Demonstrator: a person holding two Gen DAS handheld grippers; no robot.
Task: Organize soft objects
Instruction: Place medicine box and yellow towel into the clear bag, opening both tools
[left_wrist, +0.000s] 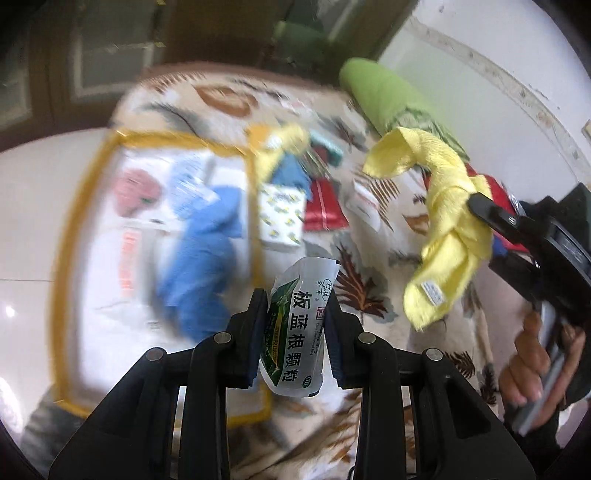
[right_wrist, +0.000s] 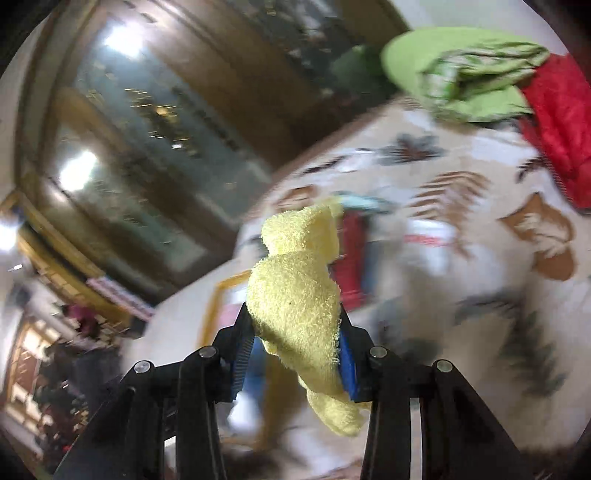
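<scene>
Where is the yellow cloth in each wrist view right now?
Left wrist view: the yellow cloth hangs at right of centre, pinched by the right gripper entering from the right edge.
Right wrist view: the cloth fills the centre, clamped between the fingers.
Shared landmark: the green bedding, upper right in both.

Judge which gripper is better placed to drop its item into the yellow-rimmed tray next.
Probably left. The left gripper, shut on the green-and-white sachet, sits beside the yellow-rimmed tray. The right gripper, clamping the yellow cloth, is farther off over the patterned blanket.
</scene>
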